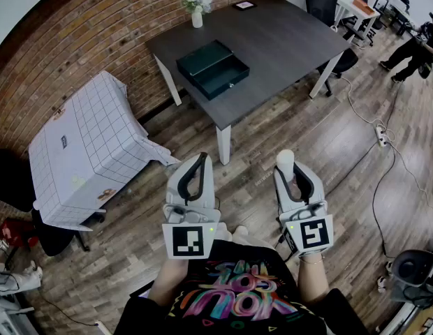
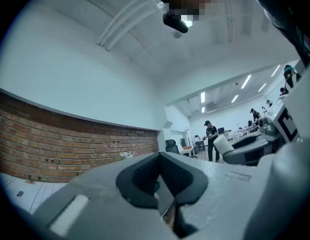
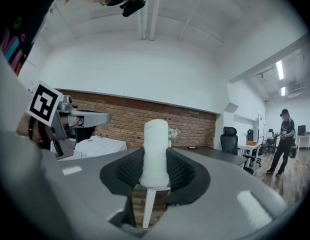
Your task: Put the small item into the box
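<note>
The right gripper (image 1: pixel 287 165) pinches a small white roll (image 3: pixel 156 149) upright between its pads, over the wooden floor (image 1: pixel 307 138). It is well apart from the dark green box (image 1: pixel 230 84) (lid open), which lies by the near left edge of the dark table (image 1: pixel 286 40). The left gripper (image 1: pixel 200 162) has its jaws pressed together, empty.

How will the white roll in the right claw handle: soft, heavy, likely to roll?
Probably soft: the white roll has a fuzzy, uneven surface, like cloth or foam, so it may squash. Likely light: the right claw holds it upright by its lower part alone. Being cylindrical, it could roll if laid sideways.
</note>
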